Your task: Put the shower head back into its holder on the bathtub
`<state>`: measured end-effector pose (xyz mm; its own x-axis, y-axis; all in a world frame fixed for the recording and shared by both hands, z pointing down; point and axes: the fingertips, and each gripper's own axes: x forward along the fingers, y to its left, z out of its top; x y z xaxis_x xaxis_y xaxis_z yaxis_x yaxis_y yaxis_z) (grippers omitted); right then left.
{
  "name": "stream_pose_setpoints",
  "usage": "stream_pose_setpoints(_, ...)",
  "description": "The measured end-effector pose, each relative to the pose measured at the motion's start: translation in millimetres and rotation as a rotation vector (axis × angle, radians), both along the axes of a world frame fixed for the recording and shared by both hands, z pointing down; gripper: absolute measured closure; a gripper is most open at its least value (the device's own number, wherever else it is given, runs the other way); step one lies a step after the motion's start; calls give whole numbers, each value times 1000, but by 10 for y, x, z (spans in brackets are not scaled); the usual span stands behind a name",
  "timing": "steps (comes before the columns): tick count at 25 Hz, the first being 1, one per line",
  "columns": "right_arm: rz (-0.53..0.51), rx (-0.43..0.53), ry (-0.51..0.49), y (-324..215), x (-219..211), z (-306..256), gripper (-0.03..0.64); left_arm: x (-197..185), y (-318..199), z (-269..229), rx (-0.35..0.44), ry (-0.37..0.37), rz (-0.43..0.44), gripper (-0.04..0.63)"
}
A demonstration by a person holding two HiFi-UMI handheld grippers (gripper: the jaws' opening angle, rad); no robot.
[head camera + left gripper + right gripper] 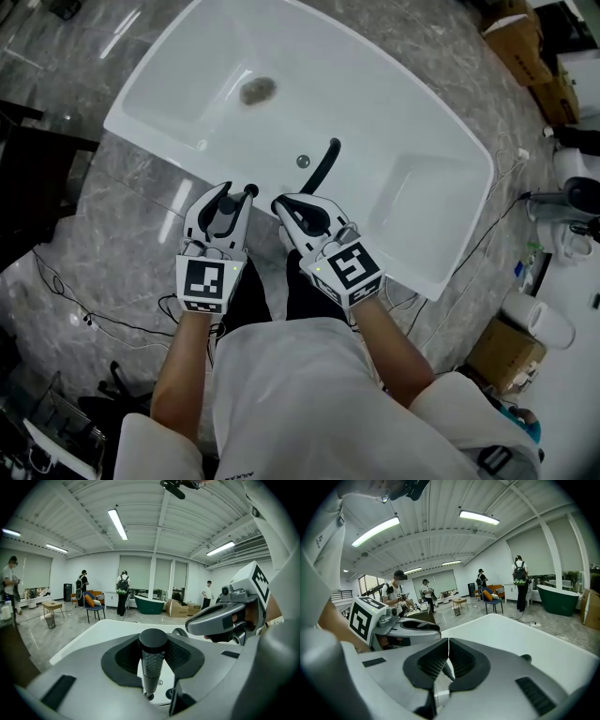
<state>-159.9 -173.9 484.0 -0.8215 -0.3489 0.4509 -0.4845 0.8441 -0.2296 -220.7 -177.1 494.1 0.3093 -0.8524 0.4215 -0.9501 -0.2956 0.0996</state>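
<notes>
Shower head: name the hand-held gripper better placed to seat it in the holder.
Left. The left hand-held gripper has the shower head upright between its jaws; the right hand-held gripper is shut.

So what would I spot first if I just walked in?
A big white tub fills the middle, standing on a shiny grey floor. At its near rim a person holds the left gripper and the right gripper side by side, each with a black-and-white square marker. The left tongs clamp a black shower head, standing upright.
</notes>
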Motion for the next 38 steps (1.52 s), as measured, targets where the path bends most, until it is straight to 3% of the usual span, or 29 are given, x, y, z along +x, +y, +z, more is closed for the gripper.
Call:
stream_pose_setpoints(17, 59, -27, 69, 311, -6, 487, 597, 112, 34, 745, -76, -13, 77, 462)
stream_pose_setpoints(25, 223, -48, 76, 406, 14, 750, 597, 62, 75, 1065, -104, -19, 92, 462)
stream_pose_setpoints(38, 346, -102, 113, 558, -94, 1284, 597, 123, 37, 1413, -119, -36, 186, 462)
